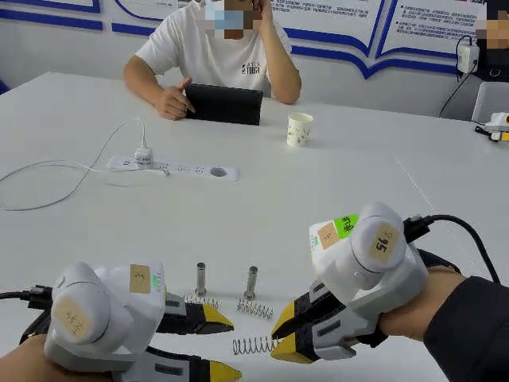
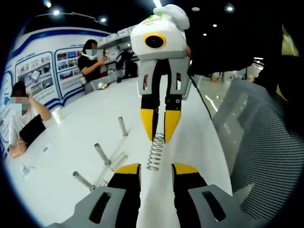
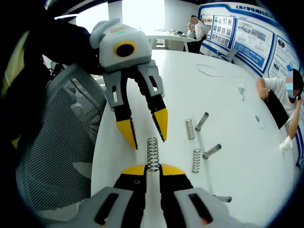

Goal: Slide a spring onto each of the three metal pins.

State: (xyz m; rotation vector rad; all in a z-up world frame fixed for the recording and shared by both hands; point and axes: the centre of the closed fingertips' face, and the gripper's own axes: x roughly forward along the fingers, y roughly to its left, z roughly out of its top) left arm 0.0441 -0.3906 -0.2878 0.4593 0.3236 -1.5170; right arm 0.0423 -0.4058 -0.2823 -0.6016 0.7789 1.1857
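The spring [image 1: 254, 345] lies level, low over the bench [image 1: 318, 191]. One end is pinched in the right gripper [image 1: 275, 342], whose fingers sit at its 3 o'clock. Its free end reaches between the left gripper's [image 1: 235, 348] wide-spread fingers at 9 o'clock. The nearest pin [image 1: 251, 281] stands upright at 12 o'clock. The coil should be gripped lightly, tipped upright and centred over the pin tip before it is lowered.
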